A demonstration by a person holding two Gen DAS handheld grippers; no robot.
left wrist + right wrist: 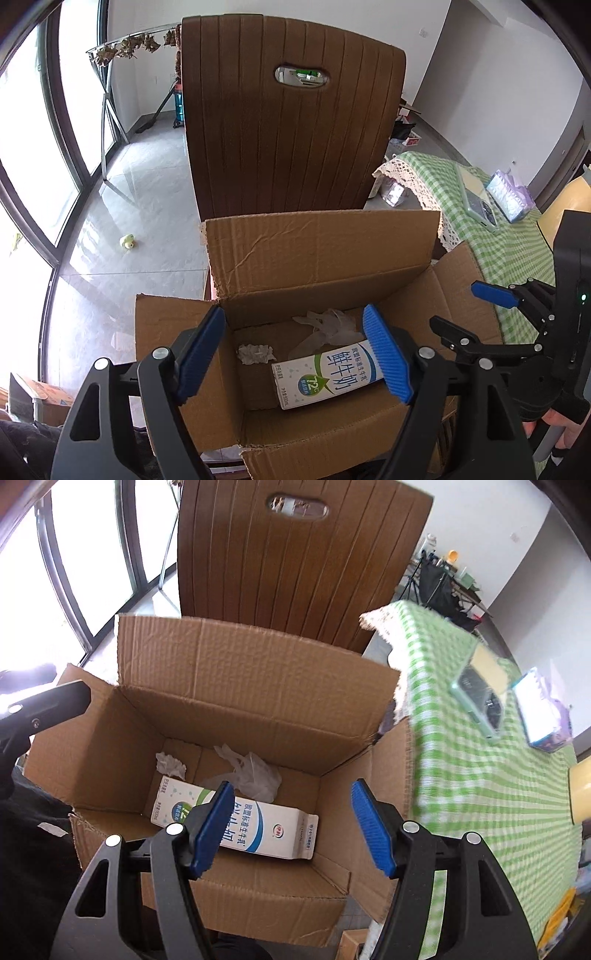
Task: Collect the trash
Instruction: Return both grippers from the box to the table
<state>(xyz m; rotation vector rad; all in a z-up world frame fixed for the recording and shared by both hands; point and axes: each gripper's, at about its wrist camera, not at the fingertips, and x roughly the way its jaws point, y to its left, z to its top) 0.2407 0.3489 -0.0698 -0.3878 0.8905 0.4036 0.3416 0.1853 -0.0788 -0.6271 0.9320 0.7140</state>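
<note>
Both tools (295,354) (291,823) spread apart, empty, above cardboard box (240,686) with milk carton (258,830), chair (291,122) behind.

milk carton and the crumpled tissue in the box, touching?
Apart. In the left wrist view a strip of bare cardboard floor shows between the milk carton and the crumpled tissue; the right wrist view is less clear.
</note>
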